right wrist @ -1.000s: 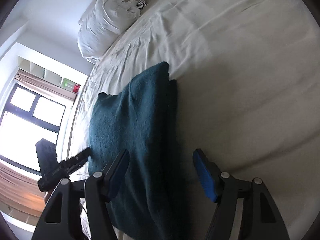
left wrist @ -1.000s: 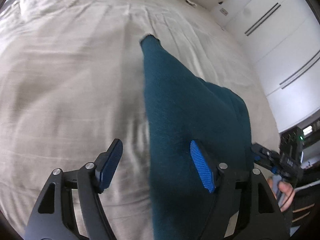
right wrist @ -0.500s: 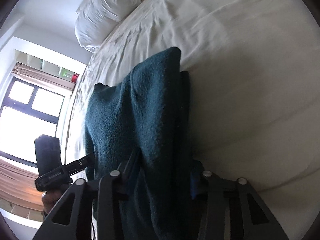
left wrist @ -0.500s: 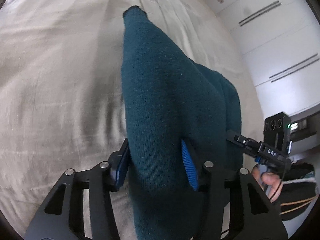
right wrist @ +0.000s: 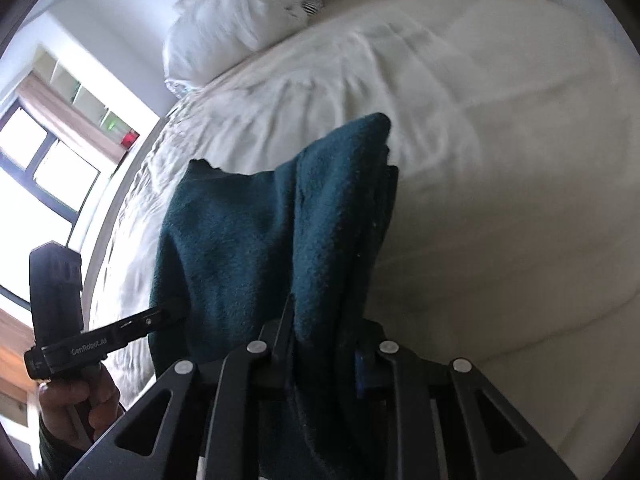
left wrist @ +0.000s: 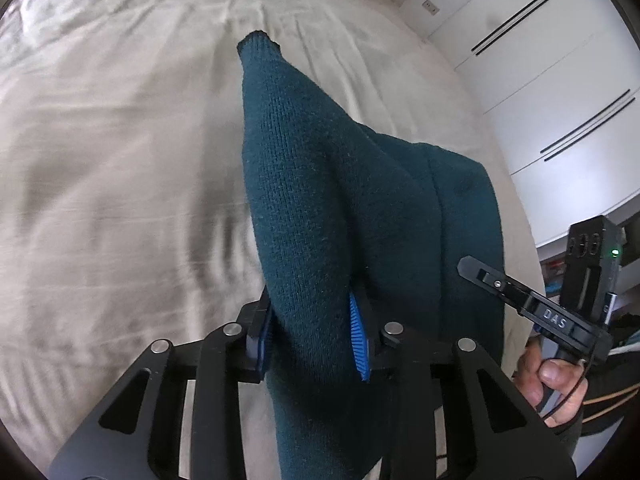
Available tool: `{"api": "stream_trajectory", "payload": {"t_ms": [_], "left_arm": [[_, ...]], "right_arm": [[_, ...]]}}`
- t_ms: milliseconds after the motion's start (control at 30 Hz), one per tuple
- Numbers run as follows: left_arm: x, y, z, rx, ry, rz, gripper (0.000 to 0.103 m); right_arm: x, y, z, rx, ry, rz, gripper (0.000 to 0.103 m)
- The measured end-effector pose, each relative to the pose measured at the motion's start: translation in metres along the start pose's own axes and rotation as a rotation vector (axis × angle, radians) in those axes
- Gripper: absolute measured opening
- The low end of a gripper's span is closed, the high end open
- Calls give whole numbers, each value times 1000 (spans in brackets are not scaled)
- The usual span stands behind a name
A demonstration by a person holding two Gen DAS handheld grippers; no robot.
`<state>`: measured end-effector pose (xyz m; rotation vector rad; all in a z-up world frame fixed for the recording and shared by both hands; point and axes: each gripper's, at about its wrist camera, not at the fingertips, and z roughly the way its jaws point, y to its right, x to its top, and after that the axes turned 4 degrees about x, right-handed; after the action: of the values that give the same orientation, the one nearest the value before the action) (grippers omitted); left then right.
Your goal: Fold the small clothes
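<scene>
A dark teal knitted garment lies partly folded on a beige bed sheet. My left gripper is shut on its near edge and holds that edge raised off the bed. My right gripper is shut on the other near corner of the same garment, also raised. The garment's far end rests on the bed in both views. Each gripper shows in the other's view, the right one at the right edge and the left one at the lower left.
A white pillow lies at the head of the bed. White wardrobe doors stand beyond the bed's far side. A window with a shelf beside it is at the left of the right wrist view.
Both grippers went from open over the garment to shut on its near edge. They have lifted that edge up off the bed.
</scene>
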<state>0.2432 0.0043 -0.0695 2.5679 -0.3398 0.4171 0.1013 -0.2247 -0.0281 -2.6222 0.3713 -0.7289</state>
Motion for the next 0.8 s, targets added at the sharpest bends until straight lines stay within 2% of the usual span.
{"api": "stream_trajectory", "payload": {"t_ms": [233, 433, 600, 800], "left_arm": [[-30, -26, -84, 45, 66, 21, 30], [-67, -64, -133, 100, 100, 6, 30], [-90, -94, -137, 122, 93, -8, 30], [-104, -136, -100, 115, 52, -31, 31]], "right_arm": [[-21, -70, -22, 71, 6, -83, 23], [-54, -128, -11, 120, -35, -147, 23], [-77, -144, 15, 142, -70, -147, 23], [-98, -128, 54, 152, -112, -90, 23]]}}
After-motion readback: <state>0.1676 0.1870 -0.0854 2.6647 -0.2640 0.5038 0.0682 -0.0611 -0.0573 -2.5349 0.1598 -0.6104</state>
